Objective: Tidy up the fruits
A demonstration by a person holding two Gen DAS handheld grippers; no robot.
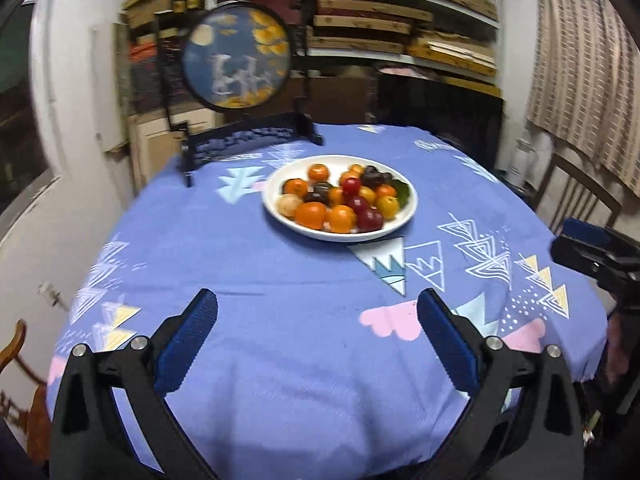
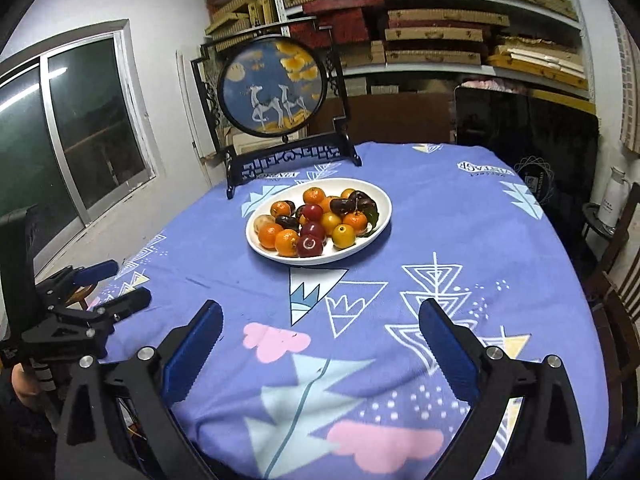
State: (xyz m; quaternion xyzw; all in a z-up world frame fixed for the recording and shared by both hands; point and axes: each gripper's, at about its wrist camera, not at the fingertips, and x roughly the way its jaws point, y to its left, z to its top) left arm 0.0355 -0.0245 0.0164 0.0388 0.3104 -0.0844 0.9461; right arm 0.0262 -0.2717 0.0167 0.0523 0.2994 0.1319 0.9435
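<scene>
A white oval plate [image 1: 406, 216] [image 2: 383, 199] stands past the middle of the blue patterned tablecloth [image 1: 240, 264]. Piled in it are oranges [image 1: 310, 214] [image 2: 287, 242], red fruits [image 1: 369, 219] [image 2: 309, 245], yellow fruits [image 2: 343, 235] and dark ones [image 2: 352, 204]. My left gripper [image 1: 317, 296] is open over the near cloth, with nothing between its blue pads [image 1: 188, 340]. My right gripper [image 2: 321, 305] is also open and empty, short of the plate. Each shows at the edge of the other's view, the right gripper [image 1: 560, 242] and the left gripper [image 2: 129, 282].
A round deer picture in a black stand [image 1: 236, 58] [image 2: 274, 86] rises behind the plate at the table's far edge. Shelves of flat boxes [image 2: 432, 32] fill the back wall. A window [image 2: 72, 120] is at left, and a chair [image 2: 616, 280] and white bottle [image 2: 614, 196] at right.
</scene>
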